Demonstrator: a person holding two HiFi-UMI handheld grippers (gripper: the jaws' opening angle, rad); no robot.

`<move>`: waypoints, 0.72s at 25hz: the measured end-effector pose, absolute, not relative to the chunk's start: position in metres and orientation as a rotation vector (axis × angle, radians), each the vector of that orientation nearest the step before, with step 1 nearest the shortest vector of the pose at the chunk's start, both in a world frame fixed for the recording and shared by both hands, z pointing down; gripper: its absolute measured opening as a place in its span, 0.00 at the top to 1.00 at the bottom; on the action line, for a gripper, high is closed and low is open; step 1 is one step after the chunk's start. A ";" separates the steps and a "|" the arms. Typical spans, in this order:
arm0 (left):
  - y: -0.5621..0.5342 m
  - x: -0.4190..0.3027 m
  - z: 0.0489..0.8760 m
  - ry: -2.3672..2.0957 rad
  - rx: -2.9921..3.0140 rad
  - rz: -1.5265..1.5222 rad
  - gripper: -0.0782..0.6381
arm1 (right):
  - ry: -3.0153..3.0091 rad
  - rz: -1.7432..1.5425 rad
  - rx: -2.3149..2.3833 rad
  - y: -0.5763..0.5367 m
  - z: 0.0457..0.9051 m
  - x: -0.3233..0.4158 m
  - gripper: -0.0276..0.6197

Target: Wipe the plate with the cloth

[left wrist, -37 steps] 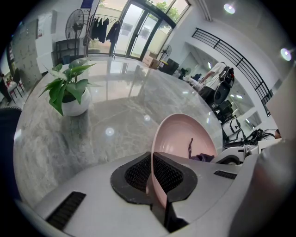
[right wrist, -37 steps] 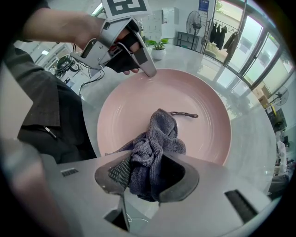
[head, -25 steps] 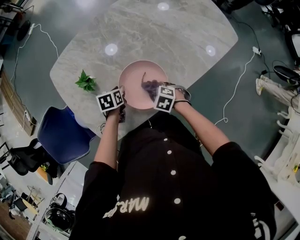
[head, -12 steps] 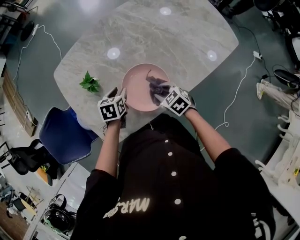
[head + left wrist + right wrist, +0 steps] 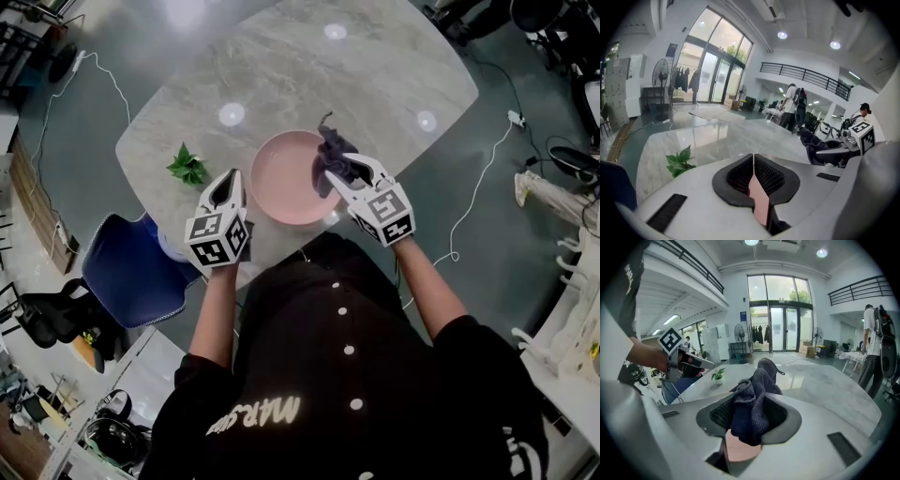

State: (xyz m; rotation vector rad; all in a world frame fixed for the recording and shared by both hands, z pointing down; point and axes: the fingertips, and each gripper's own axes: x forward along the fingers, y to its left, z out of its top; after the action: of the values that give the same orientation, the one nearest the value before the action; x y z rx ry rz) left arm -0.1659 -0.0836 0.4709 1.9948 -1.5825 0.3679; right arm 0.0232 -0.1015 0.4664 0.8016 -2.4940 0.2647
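A pink plate [image 5: 281,183] lies on the marble table [image 5: 375,66], near its front edge. My right gripper [image 5: 349,172] hangs above the plate's right rim, shut on a bunched dark blue cloth [image 5: 333,150]. In the right gripper view the cloth [image 5: 757,385] fills the jaws, with the plate [image 5: 740,450] showing pink below. My left gripper [image 5: 231,180] is raised just left of the plate. Its jaws have closed together with nothing between them [image 5: 753,161]; only the plate [image 5: 759,201] shows behind the slit.
A small green plant [image 5: 187,169] stands on the table left of the plate. A blue chair [image 5: 127,272] is tucked at the table's left corner. Cables [image 5: 473,178] trail on the floor at the right. People [image 5: 793,105] stand in the far hall.
Both grippers have risen off the plate. The right one carried the cloth up out of the plate; the left one came away from the plate's left rim.
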 end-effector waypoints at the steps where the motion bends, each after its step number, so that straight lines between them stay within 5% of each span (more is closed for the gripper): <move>1: -0.084 -0.167 0.461 -1.602 2.027 0.360 0.86 | -2.510 0.251 0.829 -0.103 0.457 0.026 0.74; 18: -0.070 -0.186 0.318 -1.850 2.315 0.204 0.87 | -2.690 0.015 1.391 -0.129 0.306 0.088 0.74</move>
State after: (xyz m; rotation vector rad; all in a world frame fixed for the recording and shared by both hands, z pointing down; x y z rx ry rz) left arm -0.1862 -0.0698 0.3179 2.3148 -1.8504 0.2040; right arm 0.0881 -0.1294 0.3063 1.3909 -2.6901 0.0147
